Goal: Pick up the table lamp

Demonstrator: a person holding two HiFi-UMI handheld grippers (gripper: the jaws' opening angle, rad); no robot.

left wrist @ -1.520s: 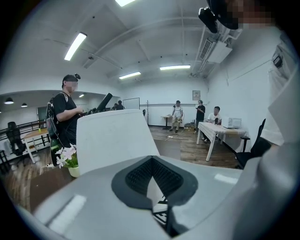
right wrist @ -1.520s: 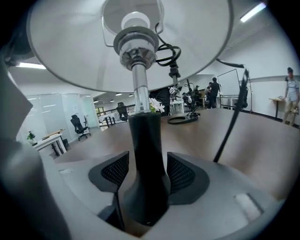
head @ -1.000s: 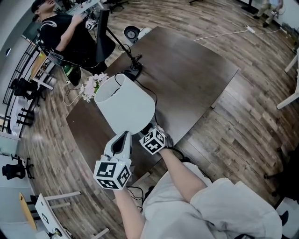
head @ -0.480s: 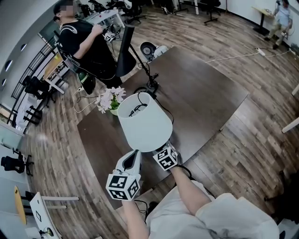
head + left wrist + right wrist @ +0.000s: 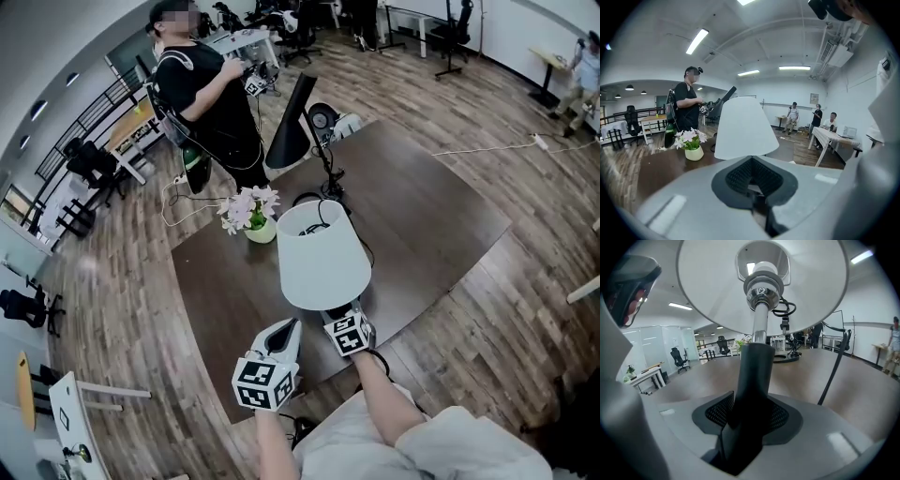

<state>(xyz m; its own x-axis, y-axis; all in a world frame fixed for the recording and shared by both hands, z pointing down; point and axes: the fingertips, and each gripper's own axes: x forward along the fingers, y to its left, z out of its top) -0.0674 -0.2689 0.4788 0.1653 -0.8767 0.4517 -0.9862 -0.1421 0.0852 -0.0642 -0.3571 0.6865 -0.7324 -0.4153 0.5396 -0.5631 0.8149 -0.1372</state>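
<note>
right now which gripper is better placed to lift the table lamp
Right. The right gripper has its jaws clamped on the dark stem of the table lamp, below the shade. The left gripper sits beside it with its jaws together on nothing, and the shade is ahead of it and apart.

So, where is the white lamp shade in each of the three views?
Head view: lamp shade in the centre.
Left gripper view: centre, seen from the side.
Right gripper view: top, seen from underneath.
Shared landmark: the brown table.
</note>
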